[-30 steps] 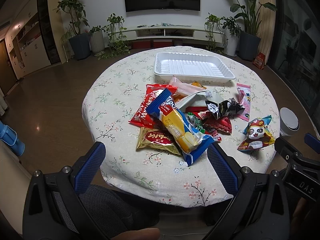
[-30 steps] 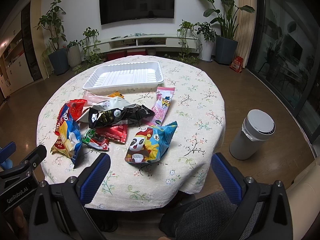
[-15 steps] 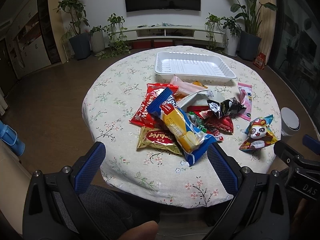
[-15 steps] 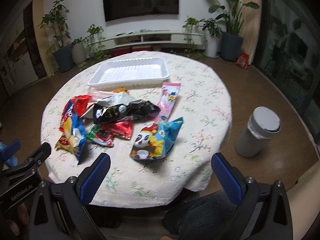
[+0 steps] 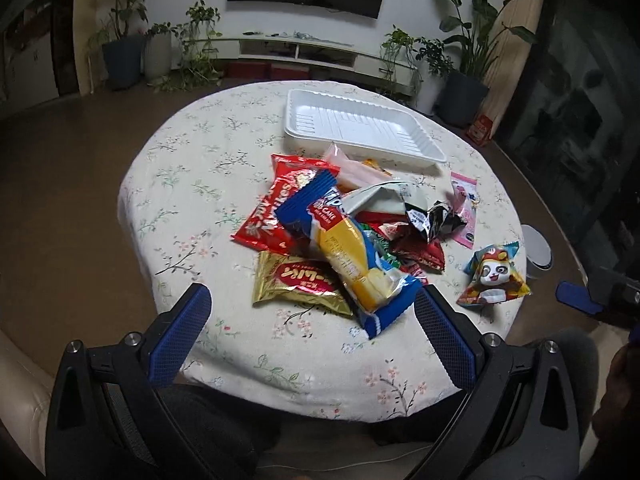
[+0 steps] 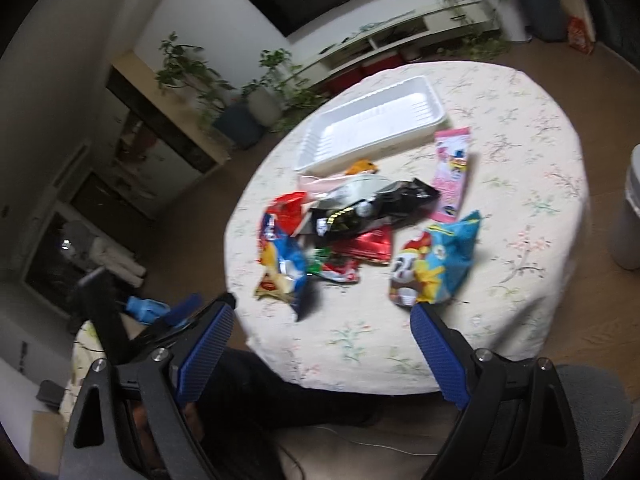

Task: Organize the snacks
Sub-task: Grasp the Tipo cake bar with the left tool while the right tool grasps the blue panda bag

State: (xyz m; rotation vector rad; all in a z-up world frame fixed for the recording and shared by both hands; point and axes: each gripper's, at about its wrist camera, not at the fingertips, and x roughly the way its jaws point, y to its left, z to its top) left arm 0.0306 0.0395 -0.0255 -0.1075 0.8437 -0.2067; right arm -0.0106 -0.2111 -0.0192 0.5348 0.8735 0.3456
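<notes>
Snacks (image 5: 352, 236) heaped mid-worktop (image 5: 192, 168), overlapping, just near of white tray (image 5: 360, 128), still bare. Risk: dragging neighbours along when lifting one wrapper from pile. Panda bag (image 6: 436, 260) near right edge, liable to slide off. Left gripper (image 5: 312, 336) jaws wide, holding nothing; right gripper (image 6: 320, 356) jaws closing, nothing between. Open cloth on far left.

The whole right-wrist view is smeared, so the lettering on the snack pile (image 6: 340, 224) ahead of the right tongs (image 6: 320, 344) cannot be read (colours only). The white bin (image 6: 630, 216) beyond them is cut by the edge.
</notes>
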